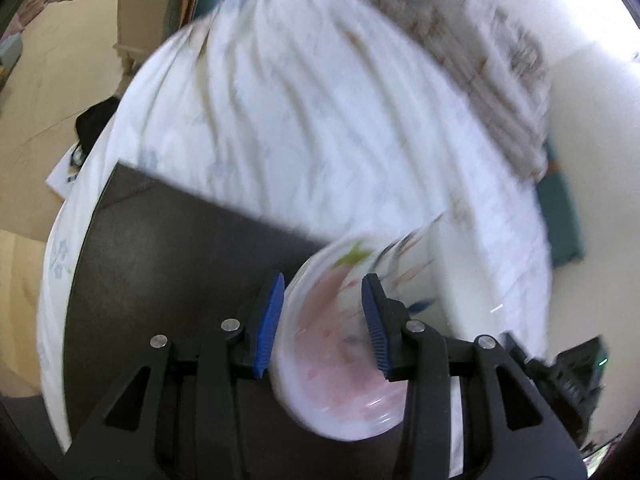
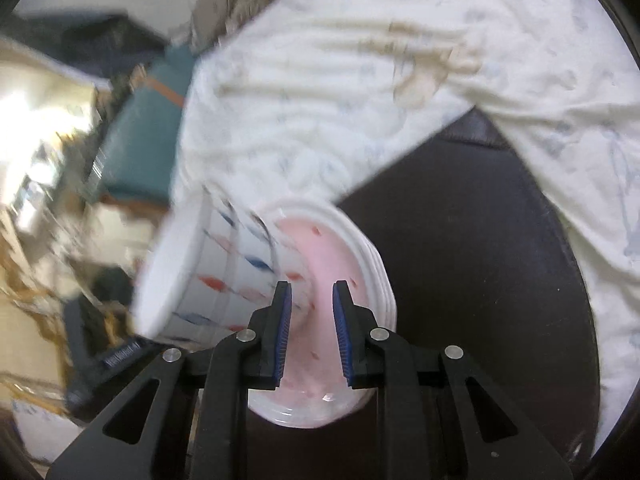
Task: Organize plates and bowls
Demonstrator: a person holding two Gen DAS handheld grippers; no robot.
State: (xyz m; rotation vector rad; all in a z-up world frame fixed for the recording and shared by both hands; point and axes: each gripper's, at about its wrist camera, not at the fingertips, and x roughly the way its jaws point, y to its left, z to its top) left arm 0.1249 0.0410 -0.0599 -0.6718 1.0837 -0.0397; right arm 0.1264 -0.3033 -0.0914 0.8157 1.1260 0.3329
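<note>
Beneath me lies a dark table (image 1: 168,264), its far edge meeting a rumpled white bedsheet (image 1: 304,120) with a faint blue print and brownish streaks. Past the sheet I see a grey patterned blanket (image 1: 480,60), then a pale wall (image 1: 592,128). A teal cushion (image 2: 136,148) sits off the sheet's edge. Beige floor (image 1: 52,80) shows beyond the table's left edge, blurred.

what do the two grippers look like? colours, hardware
Both match: left gripper and right gripper have black plastic linkage arms with triangular cutouts, round silver pivot pins, and two blue ribbed pads on black finger backings. No cables, sleeves or hands show in either view. A black part at the left of the right view carries small white lettering, too blurred to read.
</note>
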